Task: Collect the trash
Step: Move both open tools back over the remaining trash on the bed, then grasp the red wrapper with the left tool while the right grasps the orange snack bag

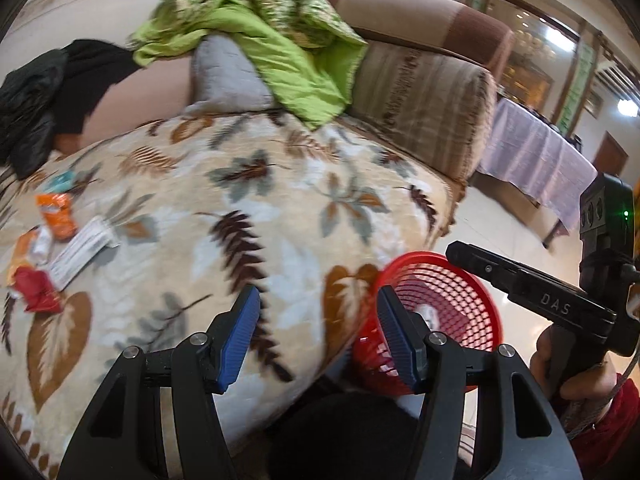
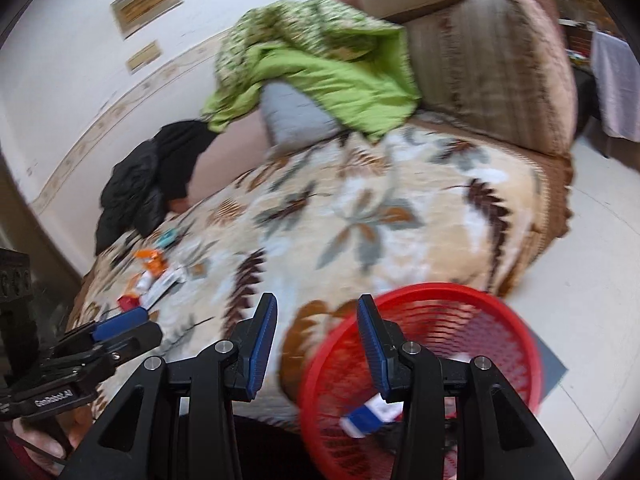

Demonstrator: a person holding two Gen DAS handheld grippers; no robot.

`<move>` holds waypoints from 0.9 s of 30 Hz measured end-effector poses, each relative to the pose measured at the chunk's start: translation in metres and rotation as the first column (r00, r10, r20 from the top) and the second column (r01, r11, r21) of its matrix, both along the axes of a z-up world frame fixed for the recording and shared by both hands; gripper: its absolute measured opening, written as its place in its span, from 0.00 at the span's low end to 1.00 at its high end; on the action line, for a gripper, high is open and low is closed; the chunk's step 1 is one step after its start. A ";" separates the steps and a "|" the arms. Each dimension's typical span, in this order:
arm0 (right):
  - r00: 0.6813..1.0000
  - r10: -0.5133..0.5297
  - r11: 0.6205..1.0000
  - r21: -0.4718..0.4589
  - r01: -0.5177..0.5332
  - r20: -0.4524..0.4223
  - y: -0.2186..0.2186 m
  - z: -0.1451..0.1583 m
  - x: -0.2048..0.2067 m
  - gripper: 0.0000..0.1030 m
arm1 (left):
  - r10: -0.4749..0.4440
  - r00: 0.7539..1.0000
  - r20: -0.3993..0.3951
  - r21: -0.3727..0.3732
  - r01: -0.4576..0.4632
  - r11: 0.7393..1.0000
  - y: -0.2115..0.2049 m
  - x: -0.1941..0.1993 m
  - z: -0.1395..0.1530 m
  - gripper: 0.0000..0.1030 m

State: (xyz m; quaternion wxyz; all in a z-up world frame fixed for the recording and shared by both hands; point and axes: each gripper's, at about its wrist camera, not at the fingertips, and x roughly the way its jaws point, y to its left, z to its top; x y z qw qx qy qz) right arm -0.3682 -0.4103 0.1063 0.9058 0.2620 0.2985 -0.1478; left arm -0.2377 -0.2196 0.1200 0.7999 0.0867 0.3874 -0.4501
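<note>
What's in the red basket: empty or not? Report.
Not empty: the red basket holds a blue-and-white wrapper, seen through its open top.

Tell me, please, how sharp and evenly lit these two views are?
Left wrist view: mild motion blur, blanket soft, glare at the far window. Right wrist view: heavier smear on the red basket and wrappers. Both bend at the edges.

A cream blanket [image 1: 248,216] printed with brown, grey and white leaves lies ahead; right of the blue pads [image 2: 262,346], a red mesh basket [image 2: 472,300]; far left, orange and red wrappers [image 1: 58,216].
</note>
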 end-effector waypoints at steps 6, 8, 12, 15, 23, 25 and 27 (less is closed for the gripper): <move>0.993 0.112 0.993 0.027 -0.111 -0.037 0.035 -0.004 0.047 0.48 | 0.103 0.995 0.000 0.001 -0.103 0.995 0.044 0.026 -0.003 0.59; 0.987 0.150 0.989 0.011 -0.150 -0.049 0.050 -0.004 0.063 0.48 | 0.147 0.989 -0.005 -0.003 -0.147 0.989 0.061 0.037 -0.005 0.62; 0.975 0.218 0.976 -0.009 -0.219 -0.048 0.077 -0.002 0.094 0.48 | 0.264 0.964 -0.031 -0.006 -0.264 0.965 0.101 0.067 -0.014 0.62; 0.964 0.263 0.965 -0.014 -0.264 -0.051 0.098 -0.004 0.121 0.48 | 0.364 0.931 -0.037 0.000 -0.364 0.931 0.132 0.091 -0.021 0.62; 0.949 0.307 0.950 -0.041 -0.310 -0.074 0.139 -0.021 0.182 0.48 | 0.583 0.806 -0.105 0.015 -0.584 0.811 0.208 0.155 -0.050 0.63; 0.949 0.310 0.948 -0.052 -0.313 -0.062 0.142 -0.022 0.185 0.48 | 0.614 0.775 -0.148 0.021 -0.618 0.786 0.218 0.172 -0.061 0.62; 0.949 0.311 0.949 -0.041 -0.313 -0.053 0.143 -0.023 0.186 0.48 | 0.621 0.758 -0.199 0.018 -0.631 0.776 0.220 0.187 -0.069 0.62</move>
